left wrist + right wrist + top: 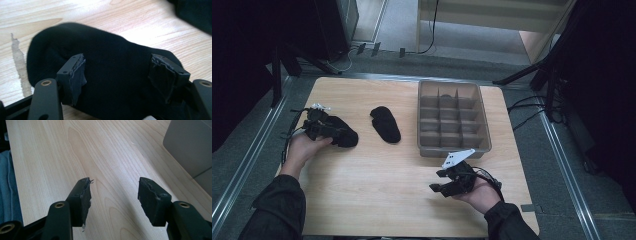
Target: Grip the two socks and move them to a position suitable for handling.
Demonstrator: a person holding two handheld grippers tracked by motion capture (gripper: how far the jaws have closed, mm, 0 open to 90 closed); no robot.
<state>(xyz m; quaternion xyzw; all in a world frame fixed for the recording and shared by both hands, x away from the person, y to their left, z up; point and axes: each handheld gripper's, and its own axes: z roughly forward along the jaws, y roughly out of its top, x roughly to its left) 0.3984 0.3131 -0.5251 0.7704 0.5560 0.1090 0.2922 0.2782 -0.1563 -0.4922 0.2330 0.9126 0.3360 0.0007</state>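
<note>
With the left gripper (pixel 120 77) spread wide over the black sock (pixel 105 65) at the tabletop's (pixel 377 180) left, it may pinch only loose fabric and slip, while the right gripper (pixel 113 197) waits spread and empty at lower right.

Two black socks lie flat on the wooden table. The first sock (pixel 343 134) lies near the left edge of the table, with its length running left to right; from close, its fabric looks soft, dark and a little folded, and its rounded end (pixel 42 50) points to the left. The second sock (pixel 385 123) lies apart from it, in the middle, slightly diagonal, just beside the left wall of the grey tray.
</note>
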